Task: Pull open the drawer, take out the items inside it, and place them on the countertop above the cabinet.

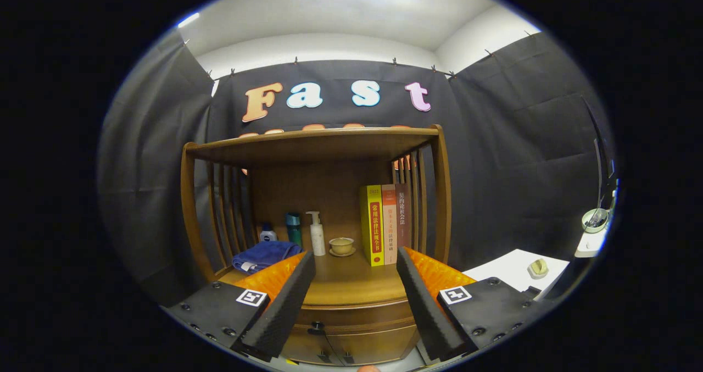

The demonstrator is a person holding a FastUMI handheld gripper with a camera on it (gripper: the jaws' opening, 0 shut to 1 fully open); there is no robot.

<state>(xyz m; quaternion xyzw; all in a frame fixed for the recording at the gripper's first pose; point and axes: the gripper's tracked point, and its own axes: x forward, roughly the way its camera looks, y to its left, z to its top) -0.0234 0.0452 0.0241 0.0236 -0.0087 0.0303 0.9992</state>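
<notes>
A wooden cabinet with a slatted shelf frame stands ahead. Its countertop (pixel 346 289) lies between and just beyond my fingers. Below the countertop's front edge the drawer (pixel 357 320) is closed, with a small dark knob (pixel 317 325) just right of the left finger. My gripper (pixel 356 262) is open, fingers wide apart with nothing between them, held a little in front of the cabinet. The drawer's contents are hidden.
On the countertop stand a folded blue towel (pixel 264 254), a small bottle (pixel 268 233), a teal bottle (pixel 293 227), a white pump bottle (pixel 317 234), a cup on a saucer (pixel 341 246) and three upright books (pixel 385 223). A white table (pixel 516 270) stands to the right.
</notes>
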